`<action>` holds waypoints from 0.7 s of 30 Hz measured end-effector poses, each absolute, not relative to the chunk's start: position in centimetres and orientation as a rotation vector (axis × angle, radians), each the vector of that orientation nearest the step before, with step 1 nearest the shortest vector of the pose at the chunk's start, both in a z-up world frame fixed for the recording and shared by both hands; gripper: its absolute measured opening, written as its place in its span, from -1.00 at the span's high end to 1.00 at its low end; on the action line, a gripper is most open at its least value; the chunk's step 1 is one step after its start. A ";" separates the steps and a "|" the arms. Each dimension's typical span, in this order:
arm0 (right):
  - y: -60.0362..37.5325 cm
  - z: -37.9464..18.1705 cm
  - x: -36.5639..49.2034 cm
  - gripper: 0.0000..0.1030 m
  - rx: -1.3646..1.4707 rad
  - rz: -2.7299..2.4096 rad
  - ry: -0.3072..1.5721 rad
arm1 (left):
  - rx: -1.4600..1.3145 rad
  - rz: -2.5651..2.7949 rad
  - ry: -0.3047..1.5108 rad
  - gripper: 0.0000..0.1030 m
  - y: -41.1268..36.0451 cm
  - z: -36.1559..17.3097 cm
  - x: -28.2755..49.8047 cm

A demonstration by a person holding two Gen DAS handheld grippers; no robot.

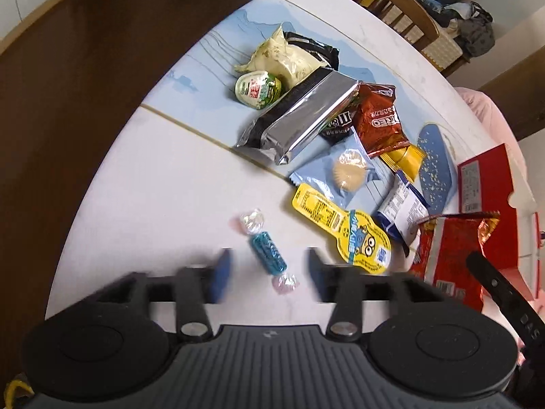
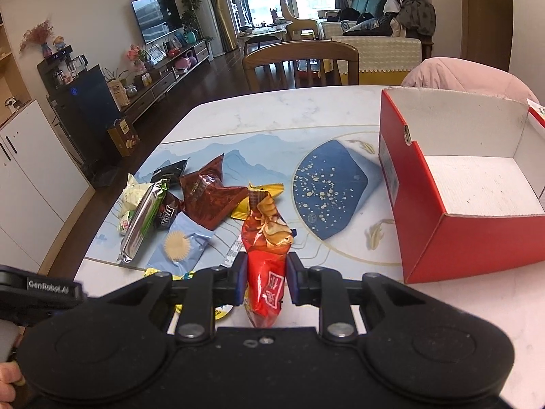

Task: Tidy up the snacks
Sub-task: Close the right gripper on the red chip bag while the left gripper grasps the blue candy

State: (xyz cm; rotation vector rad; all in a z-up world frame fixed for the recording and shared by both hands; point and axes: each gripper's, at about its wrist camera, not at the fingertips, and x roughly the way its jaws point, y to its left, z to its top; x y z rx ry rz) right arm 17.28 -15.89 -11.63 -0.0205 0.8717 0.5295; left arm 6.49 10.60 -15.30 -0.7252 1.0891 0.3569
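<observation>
Crinkled red chip bag (image 2: 265,255) — chips printed on front

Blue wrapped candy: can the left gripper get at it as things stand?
Probably yes. The left gripper is open, and the blue wrapped candy lies alone on the table between its fingers, nothing on top. The yellow Minions pack lies beside it, apart, so the way down looks free.

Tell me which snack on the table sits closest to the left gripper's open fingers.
The blue twist-wrapped candy, lying on the table between the open left gripper fingers, untouched. The yellow Minions pack lies just beyond; everything else is farther up the table.
</observation>
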 end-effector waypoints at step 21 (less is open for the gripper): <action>-15.8 -11.3 17.1 0.55 -0.052 0.544 0.867 | -0.594 0.387 1.135 0.76 9.1 -17.0 8.3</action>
